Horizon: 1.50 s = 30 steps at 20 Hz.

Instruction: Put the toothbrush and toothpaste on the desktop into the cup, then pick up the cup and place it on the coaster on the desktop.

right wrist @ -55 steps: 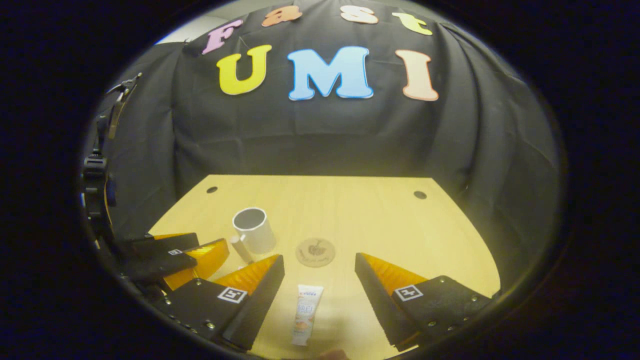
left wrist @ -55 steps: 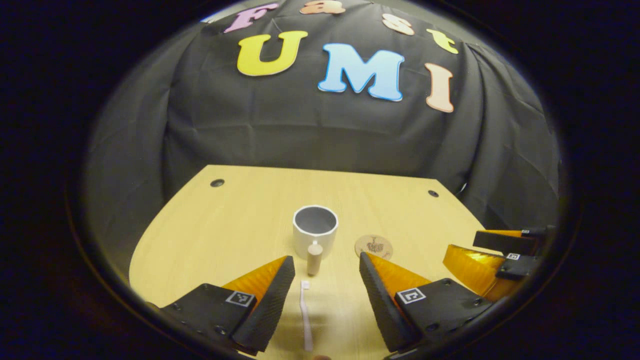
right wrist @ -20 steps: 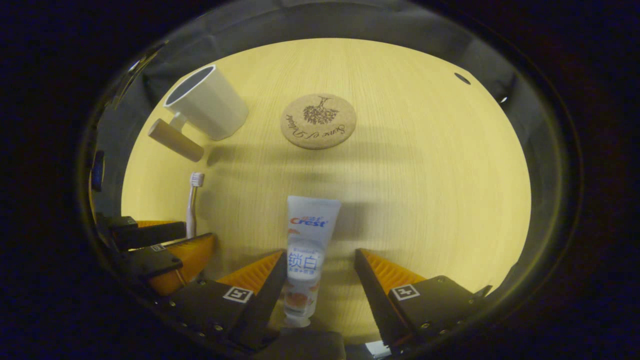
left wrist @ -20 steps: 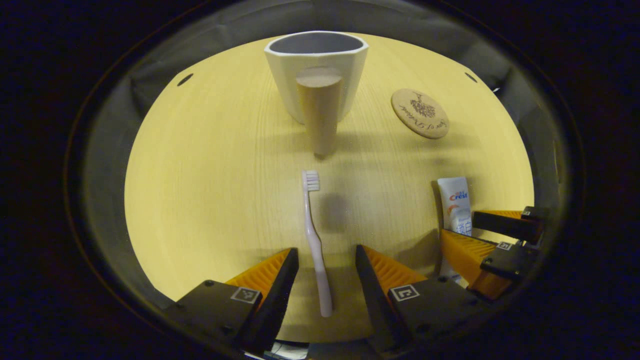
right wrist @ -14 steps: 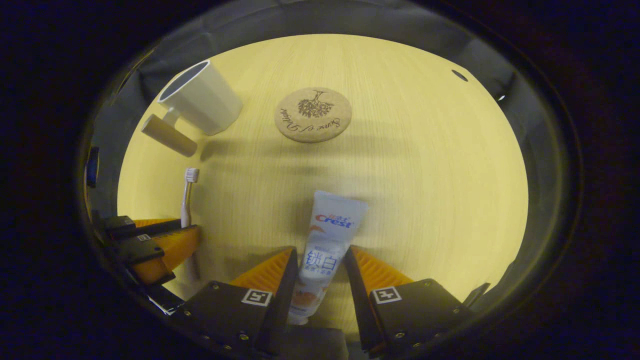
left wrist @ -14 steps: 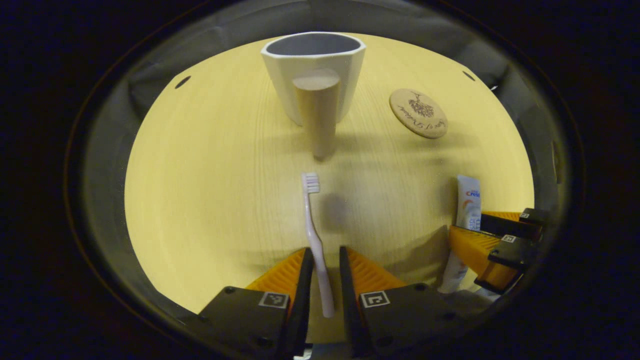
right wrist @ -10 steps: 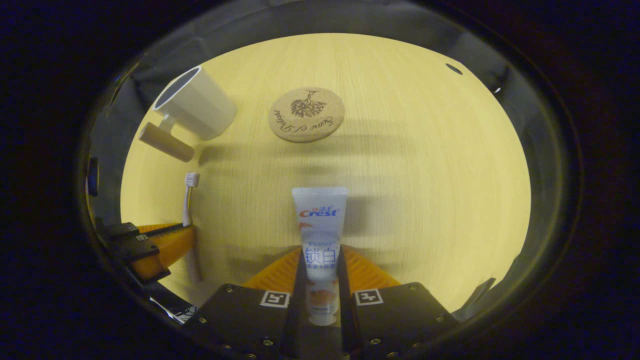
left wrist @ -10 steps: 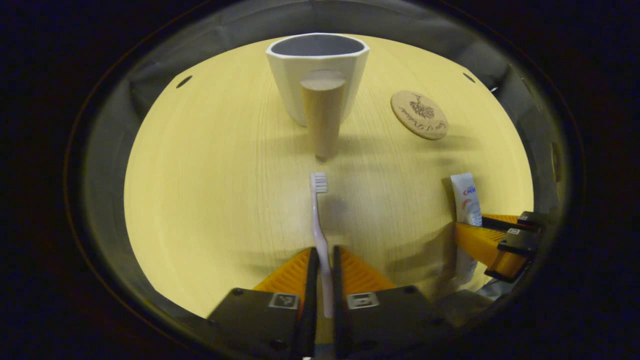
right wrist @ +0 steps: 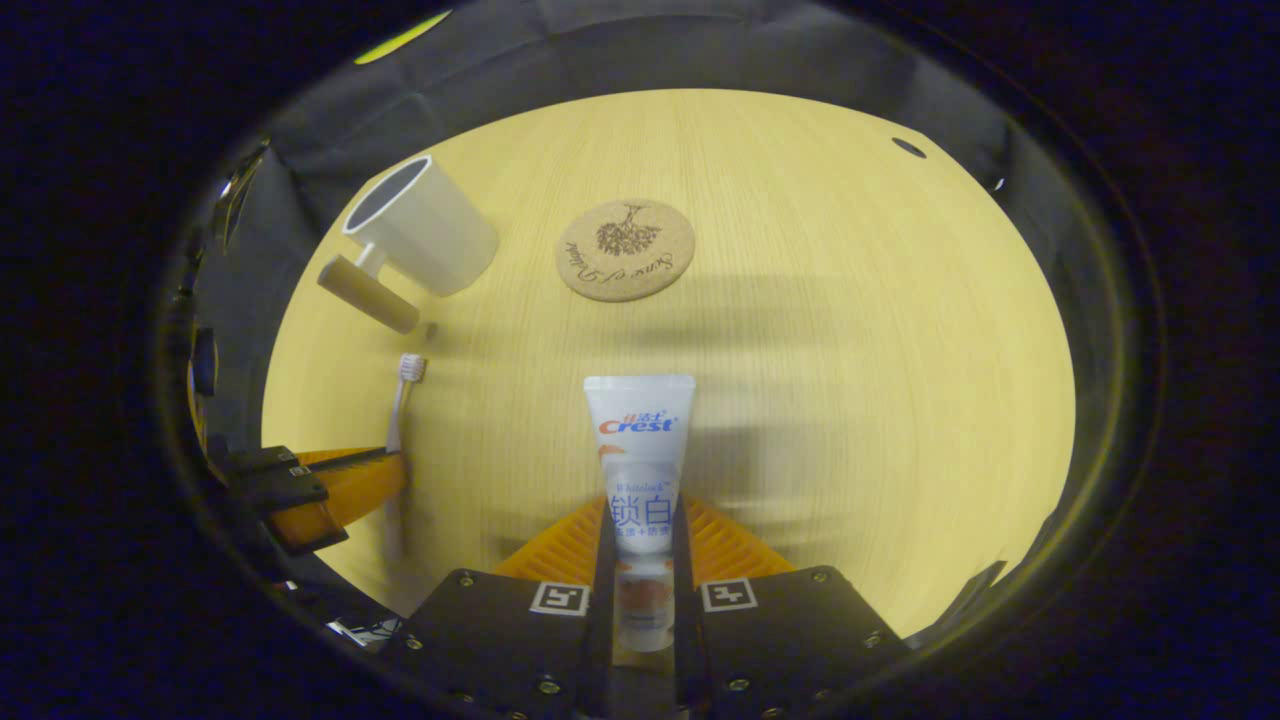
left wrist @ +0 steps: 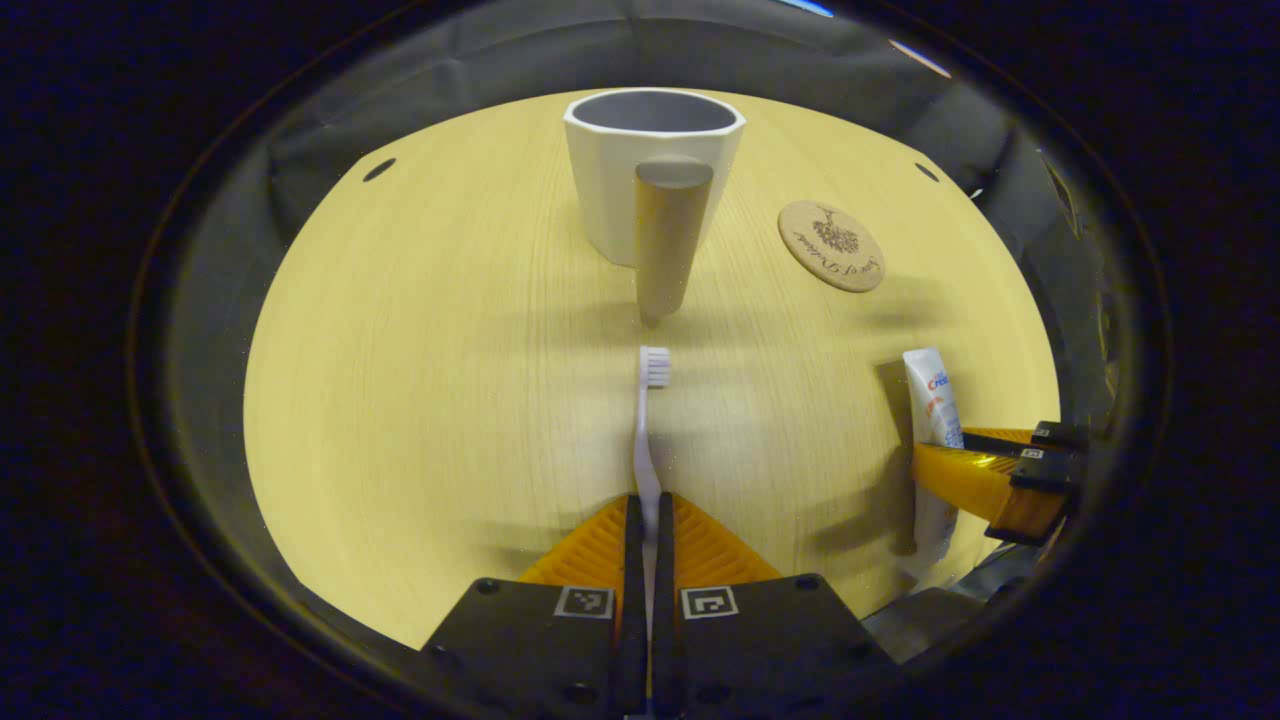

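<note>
My left gripper (left wrist: 648,520) is shut on the handle of a pale toothbrush (left wrist: 650,420), whose bristled head points toward the cup. The white cup (left wrist: 640,150) with a wooden peg handle (left wrist: 668,240) stands straight ahead on the wooden desktop (left wrist: 420,360). A round cork coaster (left wrist: 831,245) lies to the cup's right. In the right gripper view, my right gripper (right wrist: 640,545) is shut on a white toothpaste tube (right wrist: 640,450), its flat end forward. There the cup (right wrist: 425,235) is at upper left, the coaster (right wrist: 625,250) ahead, and the left gripper (right wrist: 330,480) with the toothbrush (right wrist: 403,400) at lower left.
The right gripper (left wrist: 985,480) with the toothpaste (left wrist: 930,400) shows at the right of the left gripper view. Black cloth walls the desk's far side. Small round holes (left wrist: 379,169) sit near the desktop's far corners. Bare wood spreads to the right of the coaster.
Both grippers dropped from above the desk down to it and closed: the left on the toothbrush handle, the right on the toothpaste tube. In the last half second both views shifted slightly.
</note>
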Each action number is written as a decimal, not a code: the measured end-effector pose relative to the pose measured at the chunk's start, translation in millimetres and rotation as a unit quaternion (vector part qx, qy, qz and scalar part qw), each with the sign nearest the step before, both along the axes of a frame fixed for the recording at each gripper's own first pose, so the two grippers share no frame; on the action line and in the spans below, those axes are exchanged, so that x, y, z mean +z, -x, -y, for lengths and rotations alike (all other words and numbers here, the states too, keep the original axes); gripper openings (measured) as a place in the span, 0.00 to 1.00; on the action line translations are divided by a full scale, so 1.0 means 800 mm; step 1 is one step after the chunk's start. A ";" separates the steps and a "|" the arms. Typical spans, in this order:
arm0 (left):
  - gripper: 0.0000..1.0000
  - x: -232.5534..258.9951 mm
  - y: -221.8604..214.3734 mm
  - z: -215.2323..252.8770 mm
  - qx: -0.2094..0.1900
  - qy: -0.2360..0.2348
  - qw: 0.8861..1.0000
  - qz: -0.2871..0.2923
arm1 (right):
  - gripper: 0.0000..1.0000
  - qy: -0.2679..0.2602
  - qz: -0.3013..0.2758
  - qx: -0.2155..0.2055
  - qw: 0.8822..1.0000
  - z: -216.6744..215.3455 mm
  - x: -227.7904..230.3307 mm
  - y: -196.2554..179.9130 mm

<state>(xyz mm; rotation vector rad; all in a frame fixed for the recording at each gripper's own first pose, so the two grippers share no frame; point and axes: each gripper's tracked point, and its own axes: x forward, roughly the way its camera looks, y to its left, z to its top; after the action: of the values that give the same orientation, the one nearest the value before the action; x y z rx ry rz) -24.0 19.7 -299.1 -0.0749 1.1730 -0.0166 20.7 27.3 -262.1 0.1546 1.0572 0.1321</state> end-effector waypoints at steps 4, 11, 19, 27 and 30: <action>0.15 0.027 0.004 -0.007 0.020 0.009 0.999 0.047 | 0.26 -0.027 0.057 -0.008 0.998 -0.005 0.032 -0.003; 0.11 0.095 0.001 -0.032 0.063 0.024 0.988 0.141 | 0.17 -0.060 0.139 -0.011 0.988 -0.019 0.092 -0.006; 0.10 0.213 -0.050 -0.040 0.062 0.038 0.962 0.262 | 0.14 -0.064 0.248 0.008 0.967 -0.022 0.192 -0.016; 0.10 0.311 -0.136 -0.038 0.055 0.064 0.912 0.401 | 0.16 -0.069 0.326 0.007 0.943 -0.010 0.259 -0.031; 0.10 0.326 -0.173 -0.033 0.045 0.070 0.894 0.440 | 0.16 -0.063 0.330 0.005 0.942 -0.004 0.258 -0.035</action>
<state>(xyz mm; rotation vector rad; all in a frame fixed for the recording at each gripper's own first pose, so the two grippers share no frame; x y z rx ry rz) 114.1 46.3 -38.0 -0.2243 0.2536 -0.0485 49.0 30.4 -55.6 0.2034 0.3791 0.2411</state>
